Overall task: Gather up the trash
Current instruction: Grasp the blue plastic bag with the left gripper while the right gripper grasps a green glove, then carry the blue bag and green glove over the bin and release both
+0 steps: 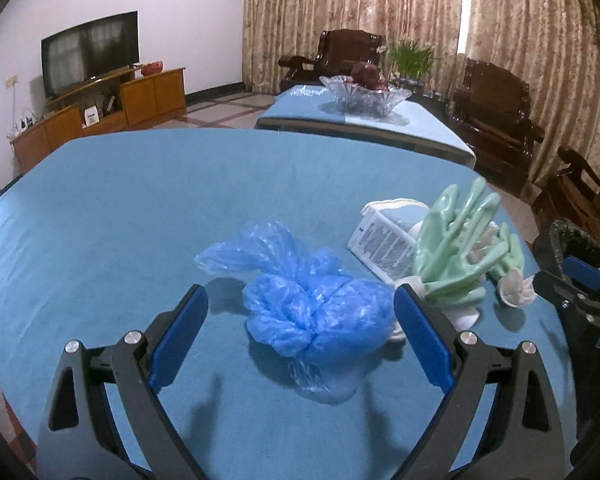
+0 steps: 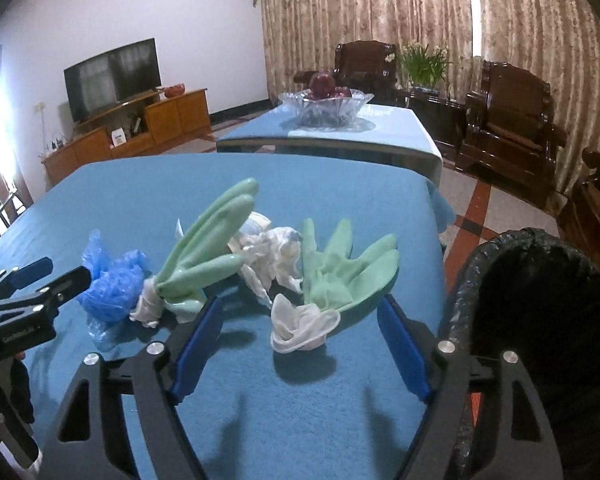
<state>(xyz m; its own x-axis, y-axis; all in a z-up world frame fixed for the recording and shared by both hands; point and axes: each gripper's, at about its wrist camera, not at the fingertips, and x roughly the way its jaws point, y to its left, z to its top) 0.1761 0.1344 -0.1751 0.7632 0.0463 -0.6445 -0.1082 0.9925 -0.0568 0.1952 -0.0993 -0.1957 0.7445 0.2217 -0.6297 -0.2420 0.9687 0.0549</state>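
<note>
A crumpled blue plastic bag (image 1: pixel 312 312) lies on the blue tablecloth (image 1: pixel 120 220). It sits between the wide jaws of my left gripper (image 1: pixel 300 296), whose pads stand apart from it. To its right lie a green rubber glove (image 1: pixel 452 248) and a white slotted box (image 1: pixel 384 240). In the right wrist view, a second green glove (image 2: pixel 348 272) with a white cuff (image 2: pixel 300 324) lies between the jaws of my right gripper (image 2: pixel 300 302), and neither pad presses on it. Crumpled white paper (image 2: pixel 272 256) rests between the two gloves. The left gripper (image 2: pixel 62 274) shows at the left by the blue bag (image 2: pixel 116 284).
A bin with a black liner (image 2: pixel 540 320) stands off the table's right edge, close to my right gripper. Beyond is a second table with a glass fruit bowl (image 2: pixel 326 106). Dark wooden armchairs (image 2: pixel 508 120) line the right side; a TV (image 1: pixel 90 54) on a cabinet is far left.
</note>
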